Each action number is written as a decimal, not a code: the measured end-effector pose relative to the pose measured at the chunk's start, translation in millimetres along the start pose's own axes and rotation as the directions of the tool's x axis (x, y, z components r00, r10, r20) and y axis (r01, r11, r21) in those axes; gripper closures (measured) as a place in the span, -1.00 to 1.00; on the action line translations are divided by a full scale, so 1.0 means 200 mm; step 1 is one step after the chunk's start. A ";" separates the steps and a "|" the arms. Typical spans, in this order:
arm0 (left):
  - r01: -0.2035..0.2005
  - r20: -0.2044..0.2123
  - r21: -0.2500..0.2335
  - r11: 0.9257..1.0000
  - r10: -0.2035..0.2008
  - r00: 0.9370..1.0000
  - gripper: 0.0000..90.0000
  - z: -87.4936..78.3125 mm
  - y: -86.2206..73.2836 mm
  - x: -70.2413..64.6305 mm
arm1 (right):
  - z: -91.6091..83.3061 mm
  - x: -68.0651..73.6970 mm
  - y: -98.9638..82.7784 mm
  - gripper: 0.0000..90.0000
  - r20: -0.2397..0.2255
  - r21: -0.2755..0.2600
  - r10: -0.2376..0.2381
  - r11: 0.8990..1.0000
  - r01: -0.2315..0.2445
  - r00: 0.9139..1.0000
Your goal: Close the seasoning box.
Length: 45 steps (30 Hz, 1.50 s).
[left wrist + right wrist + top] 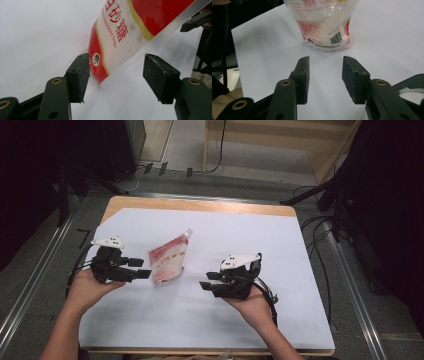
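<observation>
Standing upright, the sugar pouch (167, 262) holds white granules.

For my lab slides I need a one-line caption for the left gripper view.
Open left gripper at the lower corner of a red-and-white sugar pouch on the white table sheet.

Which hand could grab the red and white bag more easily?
Probably the left. The left tool sits right at the bag, whose corner already lies between its open pads. The right tool is open too, but bare table separates it from the bag.
</observation>
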<state>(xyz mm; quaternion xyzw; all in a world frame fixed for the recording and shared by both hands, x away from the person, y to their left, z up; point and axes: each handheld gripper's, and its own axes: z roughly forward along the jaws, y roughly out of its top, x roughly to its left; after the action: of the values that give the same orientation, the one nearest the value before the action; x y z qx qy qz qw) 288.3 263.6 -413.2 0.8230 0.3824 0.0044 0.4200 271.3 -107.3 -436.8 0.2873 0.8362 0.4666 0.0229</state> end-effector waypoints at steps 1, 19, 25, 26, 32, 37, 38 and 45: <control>0.000 0.000 0.000 1.000 0.000 1.000 -0.12 0.00 0.00 0.00 | 0.00 0.00 0.00 0.31 0.003 0.004 0.004 1.000 -0.004 1.000; 0.021 -0.080 -0.028 0.999 -0.023 0.997 -0.12 -0.08 -0.04 0.08 | -0.14 -0.04 0.07 0.75 -0.003 0.009 0.043 0.999 -0.043 0.999; 0.025 -0.089 -0.023 0.999 -0.027 0.996 -0.11 -0.06 -0.03 0.08 | -0.24 -0.08 0.10 1.00 0.003 0.007 0.035 0.999 -0.035 0.999; 0.028 -0.084 -0.020 0.999 -0.030 0.996 -0.11 -0.06 -0.03 0.07 | -0.26 -0.09 0.10 1.00 0.003 0.001 0.036 0.999 -0.036 0.999; 0.017 -0.082 -0.005 1.000 -0.017 0.996 -0.11 -0.03 -0.03 0.06 | -0.34 -0.14 0.12 1.00 0.025 -0.009 0.047 0.999 -0.047 0.999; 0.014 -0.079 -0.018 1.000 -0.015 0.997 -0.11 -0.02 -0.02 0.05 | -0.43 -0.19 0.12 1.00 0.051 -0.024 0.059 0.998 -0.058 0.997; 0.014 -0.079 -0.018 1.000 -0.015 0.997 -0.11 -0.02 -0.02 0.05 | -0.43 -0.19 0.12 1.00 0.051 -0.024 0.059 0.998 -0.058 0.997; 0.015 -0.079 -0.014 1.000 -0.016 0.997 -0.11 -0.01 -0.02 0.05 | -0.52 -0.23 0.11 1.00 0.092 -0.032 0.055 0.998 -0.052 0.994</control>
<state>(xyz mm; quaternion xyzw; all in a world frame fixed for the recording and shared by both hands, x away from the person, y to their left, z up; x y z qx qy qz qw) 292.8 273.0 -418.9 0.8165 0.4050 0.0362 0.4099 289.1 -200.6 -371.2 0.3307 0.8192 0.4656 0.0536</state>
